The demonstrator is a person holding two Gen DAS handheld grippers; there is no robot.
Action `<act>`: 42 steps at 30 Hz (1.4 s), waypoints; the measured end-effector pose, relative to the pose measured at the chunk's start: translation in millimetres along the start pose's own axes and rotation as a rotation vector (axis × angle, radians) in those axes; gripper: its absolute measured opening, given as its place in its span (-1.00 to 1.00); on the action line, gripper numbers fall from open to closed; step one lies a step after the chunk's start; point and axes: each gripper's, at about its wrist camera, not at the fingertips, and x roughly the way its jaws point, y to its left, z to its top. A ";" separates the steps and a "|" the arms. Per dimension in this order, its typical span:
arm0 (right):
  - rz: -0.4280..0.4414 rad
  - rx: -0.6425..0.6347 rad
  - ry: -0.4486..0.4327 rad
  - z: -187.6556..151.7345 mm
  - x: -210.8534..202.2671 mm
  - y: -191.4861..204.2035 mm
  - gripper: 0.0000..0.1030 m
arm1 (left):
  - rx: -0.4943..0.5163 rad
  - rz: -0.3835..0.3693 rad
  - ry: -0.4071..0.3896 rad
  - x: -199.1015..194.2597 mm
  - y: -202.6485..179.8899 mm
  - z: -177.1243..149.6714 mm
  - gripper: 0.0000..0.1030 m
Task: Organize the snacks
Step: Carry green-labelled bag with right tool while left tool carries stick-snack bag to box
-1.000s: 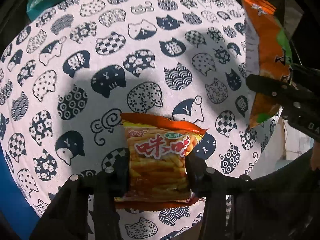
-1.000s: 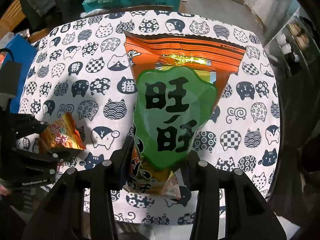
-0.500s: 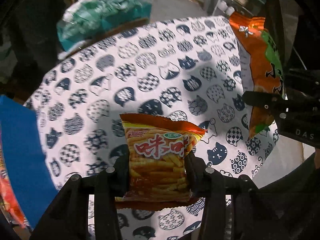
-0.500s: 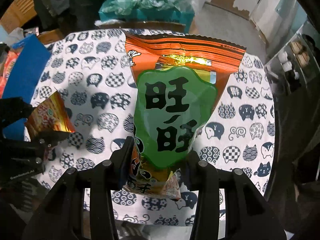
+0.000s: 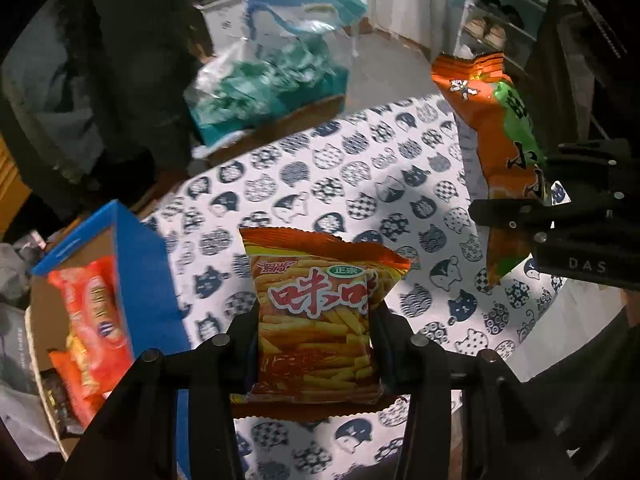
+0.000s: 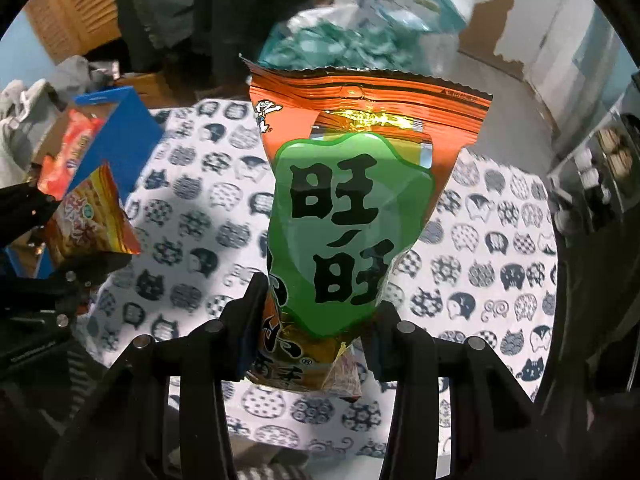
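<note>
My left gripper is shut on a small orange fries snack bag, held in the air above the cat-print tablecloth. My right gripper is shut on a taller orange bag with a green label, also lifted off the table. The orange-and-green bag shows at the right of the left wrist view, clamped in the right gripper. The fries bag shows at the left of the right wrist view, clamped in the left gripper.
A blue-sided box at the table's left edge holds red and orange snack packs. Beyond the table's far edge sits a cardboard box with teal plastic bags. Shelving stands at the far right.
Both grippers have risen with their bags still held. The tablecloth looks farther away, and the blue box, the teal bags and the room beyond the table have come into view.
</note>
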 end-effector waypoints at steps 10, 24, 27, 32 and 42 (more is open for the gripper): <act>0.086 -0.083 -0.050 29.7 -17.7 60.4 -0.19 | -0.071 0.045 -0.037 -33.1 48.3 -22.3 -0.10; 0.177 -0.201 -0.079 64.1 -28.3 152.1 -0.19 | -0.179 0.106 -0.073 -58.4 125.3 -62.7 -0.10; 0.200 -0.221 -0.077 71.5 -25.8 173.1 -0.19 | -0.214 0.112 -0.076 -62.4 144.9 -70.9 -0.10; 0.232 -0.263 -0.061 82.4 -17.3 206.8 -0.19 | -0.276 0.129 -0.074 -66.5 177.0 -87.5 -0.10; 0.305 -0.310 -0.020 96.9 2.0 265.4 -0.19 | -0.394 0.151 -0.060 -68.1 225.9 -117.9 -0.10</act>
